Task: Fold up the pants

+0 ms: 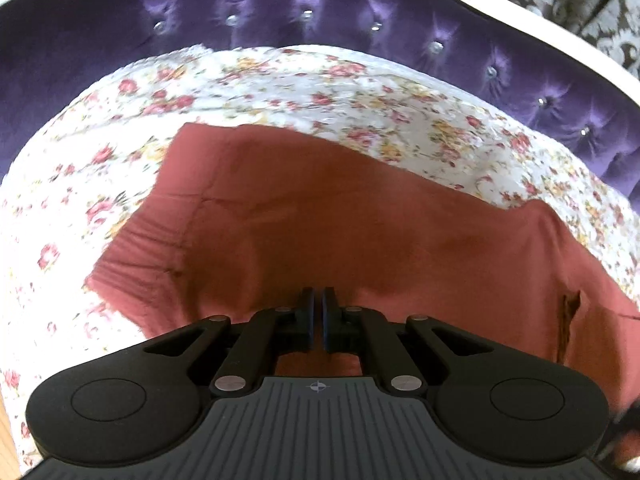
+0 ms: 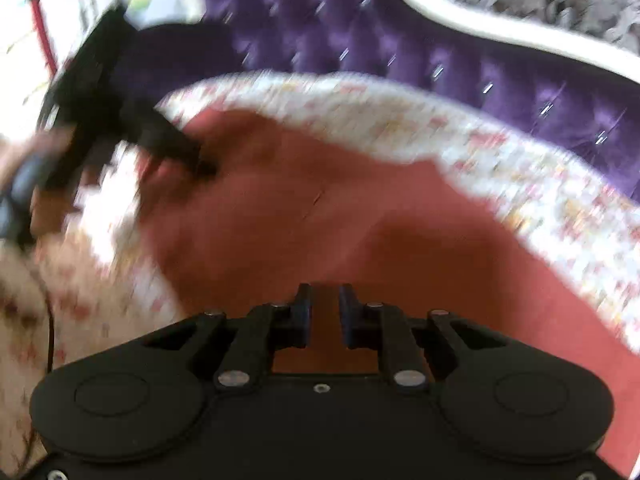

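Rust-red pants [image 1: 312, 216] lie flat on a floral bedspread [image 1: 280, 76], purple tufted headboard [image 1: 360, 4] behind. Left wrist view is sharp: ribbed waistband [image 1: 136, 256] at the left end, a pocket slit [image 1: 570, 312] near the right edge. Long axis runs left-right across the bed, waistband pointing left, cloth trailing off to lower right. Left gripper [image 1: 318, 304] sits over the near edge of the pants, fingers pressed almost together with a thin gap — whether cloth is pinched between them, cannot tell.

Right wrist view is motion-blurred: same pants [image 2: 320, 220] on the bedspread [image 2: 520, 176], no waistband detail readable. It shows what the other doesn't — the left gripper [image 2: 200, 164] from outside, tips down at the far-left part of the pants, person's hand [image 2: 36, 160] behind it. Right gripper [image 2: 323, 308] is over the near cloth, fingers apart with a narrow gap, nothing visibly between them.

No readable writing — only a small crosshair mark [image 1: 316, 387] on the left gripper body.
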A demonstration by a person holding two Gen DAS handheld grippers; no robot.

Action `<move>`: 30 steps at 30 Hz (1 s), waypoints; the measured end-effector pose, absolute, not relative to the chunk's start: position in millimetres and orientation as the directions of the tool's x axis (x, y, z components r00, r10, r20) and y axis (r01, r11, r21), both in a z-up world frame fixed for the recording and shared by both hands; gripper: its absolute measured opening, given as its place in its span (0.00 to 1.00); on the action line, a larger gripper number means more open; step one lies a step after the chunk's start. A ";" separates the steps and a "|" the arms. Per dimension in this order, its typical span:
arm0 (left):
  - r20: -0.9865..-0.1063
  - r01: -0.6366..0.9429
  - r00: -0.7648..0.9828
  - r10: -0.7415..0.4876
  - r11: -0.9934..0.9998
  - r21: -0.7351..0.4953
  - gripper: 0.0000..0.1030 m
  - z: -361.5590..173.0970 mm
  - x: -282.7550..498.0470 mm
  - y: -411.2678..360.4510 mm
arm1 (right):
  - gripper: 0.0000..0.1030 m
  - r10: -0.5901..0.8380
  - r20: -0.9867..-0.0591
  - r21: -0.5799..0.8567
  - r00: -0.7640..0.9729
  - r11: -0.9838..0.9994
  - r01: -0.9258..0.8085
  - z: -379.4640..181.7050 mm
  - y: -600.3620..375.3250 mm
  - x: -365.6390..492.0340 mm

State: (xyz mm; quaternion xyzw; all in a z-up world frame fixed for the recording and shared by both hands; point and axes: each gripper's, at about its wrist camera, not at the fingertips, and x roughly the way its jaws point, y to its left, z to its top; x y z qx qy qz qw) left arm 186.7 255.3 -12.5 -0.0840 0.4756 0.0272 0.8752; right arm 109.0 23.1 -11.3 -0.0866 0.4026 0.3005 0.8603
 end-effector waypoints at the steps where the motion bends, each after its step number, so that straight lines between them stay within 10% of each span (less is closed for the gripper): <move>1: -0.841 -0.133 0.540 -0.024 0.985 -0.113 0.05 -10.9 186.7 259.5 | 0.14 0.430 -0.742 0.060 0.515 0.807 -0.588 -15.4 27.9 99.9; 14: -0.827 -0.260 0.560 0.043 0.957 -0.126 0.08 33.1 145.4 336.0 | 0.14 0.440 -0.720 0.113 0.537 0.838 -0.534 -17.1 15.6 96.7; 30: -0.812 -0.297 0.581 -0.058 0.913 -0.278 0.37 0.0 142.8 342.0 | 0.14 0.457 -0.724 0.141 0.517 0.831 -0.538 -16.0 12.3 99.5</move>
